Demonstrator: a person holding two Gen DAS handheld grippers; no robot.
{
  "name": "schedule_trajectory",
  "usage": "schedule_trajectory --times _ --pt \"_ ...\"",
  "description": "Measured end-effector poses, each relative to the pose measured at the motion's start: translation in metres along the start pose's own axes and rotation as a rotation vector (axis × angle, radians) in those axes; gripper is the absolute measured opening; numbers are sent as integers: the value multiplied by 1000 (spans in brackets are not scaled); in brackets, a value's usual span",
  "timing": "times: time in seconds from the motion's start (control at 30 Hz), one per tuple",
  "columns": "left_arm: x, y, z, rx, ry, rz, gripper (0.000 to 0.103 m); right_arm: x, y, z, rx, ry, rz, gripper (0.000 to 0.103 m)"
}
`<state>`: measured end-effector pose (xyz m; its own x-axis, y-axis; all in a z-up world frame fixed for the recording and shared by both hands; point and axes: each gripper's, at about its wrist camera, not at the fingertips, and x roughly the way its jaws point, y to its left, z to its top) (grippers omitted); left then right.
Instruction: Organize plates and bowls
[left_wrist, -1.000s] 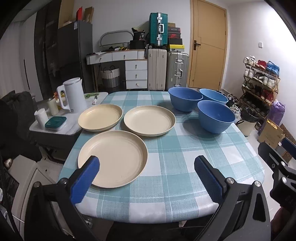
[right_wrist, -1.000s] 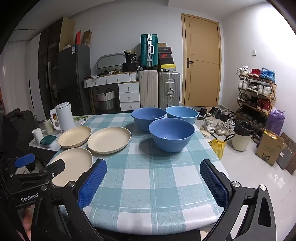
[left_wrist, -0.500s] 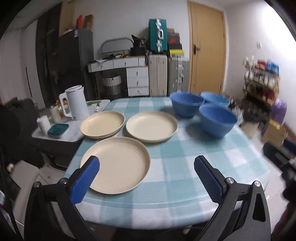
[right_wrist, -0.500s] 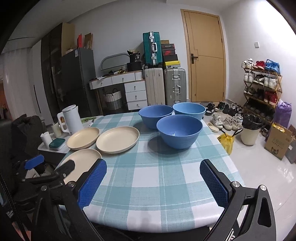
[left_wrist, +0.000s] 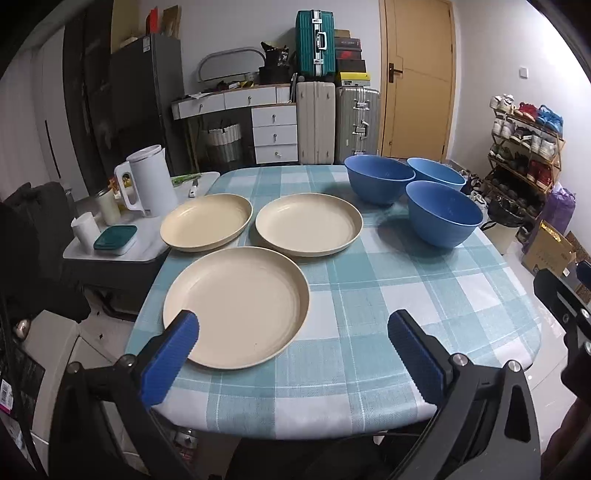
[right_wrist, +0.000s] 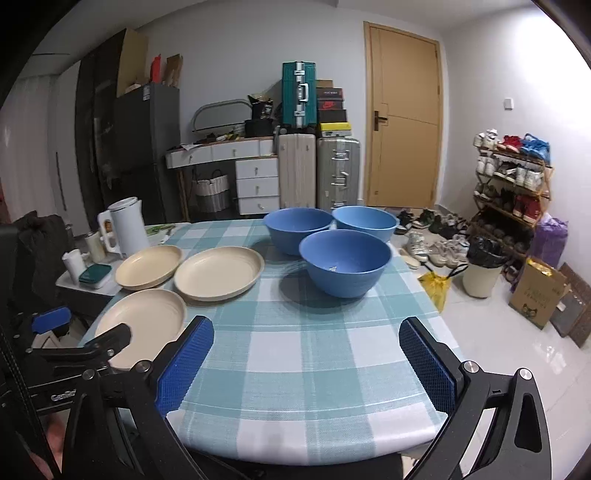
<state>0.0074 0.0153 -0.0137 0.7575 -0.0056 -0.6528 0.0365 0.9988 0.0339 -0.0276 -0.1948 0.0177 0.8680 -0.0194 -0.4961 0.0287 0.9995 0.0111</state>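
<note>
Three cream plates lie apart on the checked table (left_wrist: 369, 295): a near plate (left_wrist: 236, 302), a far-left plate (left_wrist: 205, 221) and a middle plate (left_wrist: 308, 223). Three blue bowls cluster at the far right: the nearest bowl (left_wrist: 443, 212), a back-left bowl (left_wrist: 378, 177) and a back-right bowl (left_wrist: 437, 173). My left gripper (left_wrist: 291, 332) is open above the table's front edge, its left finger over the near plate's rim. My right gripper (right_wrist: 306, 339) is open over the front of the table, holding nothing, facing the nearest bowl (right_wrist: 345, 260). The left gripper's body (right_wrist: 74, 354) shows beside the near plate (right_wrist: 146, 317).
A side stand (left_wrist: 110, 251) left of the table carries a white kettle (left_wrist: 147, 181), cups and a teal-lidded box (left_wrist: 114, 238). Behind stand drawers (left_wrist: 275, 133), suitcases (left_wrist: 338, 122) and a door (left_wrist: 417, 77). A shoe rack (right_wrist: 513, 192), bin (right_wrist: 484, 273) and cardboard box (right_wrist: 537, 291) stand on the floor at the right.
Both grippers have moved forward a little toward the table, so plates and bowls look nearer. Nothing on the table has moved, and both grippers stay open.
</note>
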Motion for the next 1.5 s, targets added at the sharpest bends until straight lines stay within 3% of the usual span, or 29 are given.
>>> schedule_trajectory --times 0.13,0.23,0.4,0.47,0.53,0.7,0.87,0.97,1.1,1.27,1.43,1.5 --pt "-3 0 3 40 -32 -5 103 2 -1 5 26 2 47 103" --pt "-7 7 18 74 -81 53 103 7 1 16 4 -3 43 103" --pt "-2 40 44 12 -113 38 103 25 15 42 -43 3 88 103" --pt "4 53 50 -6 -118 21 103 40 26 59 -70 17 143 103" --pt "15 73 60 -41 -98 -3 103 54 39 76 -92 27 204 103" --pt "41 136 85 -168 -76 38 103 95 80 127 -166 44 352 103" --pt "97 193 103 -274 19 74 103 149 129 165 -261 60 418 103" --pt "141 212 106 -299 97 105 103 198 158 178 -274 135 458 103" --pt "208 228 103 -357 259 145 102 271 196 186 -271 287 530 103" --pt "249 241 106 -396 290 145 102 345 239 185 -296 392 535 103" --pt "281 258 104 -496 334 57 100 409 266 171 -340 497 486 102" --pt "291 264 104 -509 338 43 99 438 271 161 -336 574 484 92"
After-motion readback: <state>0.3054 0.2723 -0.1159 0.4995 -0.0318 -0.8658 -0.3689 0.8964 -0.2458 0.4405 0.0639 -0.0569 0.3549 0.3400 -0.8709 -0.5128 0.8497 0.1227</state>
